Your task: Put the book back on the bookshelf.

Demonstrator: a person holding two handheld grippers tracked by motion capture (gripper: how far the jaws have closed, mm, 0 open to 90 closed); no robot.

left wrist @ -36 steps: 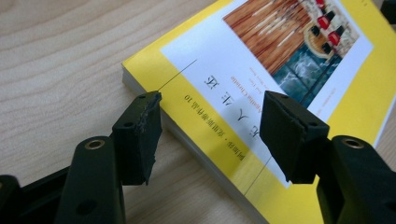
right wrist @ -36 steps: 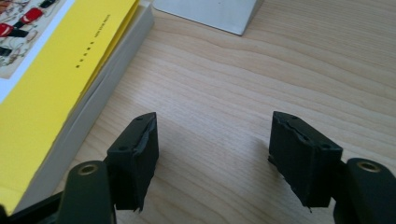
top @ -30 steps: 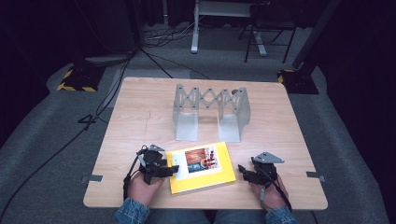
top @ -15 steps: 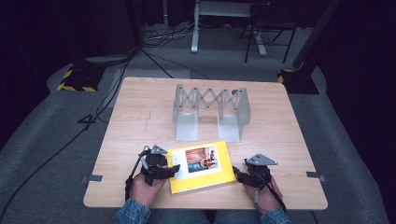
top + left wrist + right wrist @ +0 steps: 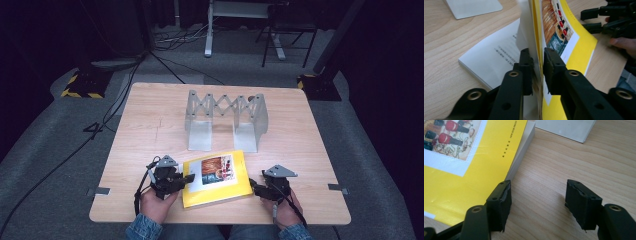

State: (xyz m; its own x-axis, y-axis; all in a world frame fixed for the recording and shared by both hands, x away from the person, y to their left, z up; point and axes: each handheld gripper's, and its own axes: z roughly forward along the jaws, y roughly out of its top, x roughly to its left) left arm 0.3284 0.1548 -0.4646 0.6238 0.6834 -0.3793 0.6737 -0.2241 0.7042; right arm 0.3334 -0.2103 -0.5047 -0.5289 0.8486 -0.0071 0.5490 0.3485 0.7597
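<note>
Nearby, left gripper (image 5: 537,65) pinching cover edge (image 5: 537,37)

Book (image 5: 216,179) before rack (image 5: 226,120)

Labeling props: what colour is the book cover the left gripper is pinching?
Yellow, with a white-bordered picture panel on the book cover; clearest in the high view.

Book's (image 5: 469,167) cover picture cut by frame edge, page print (image 5: 504,51) too small to read
</note>
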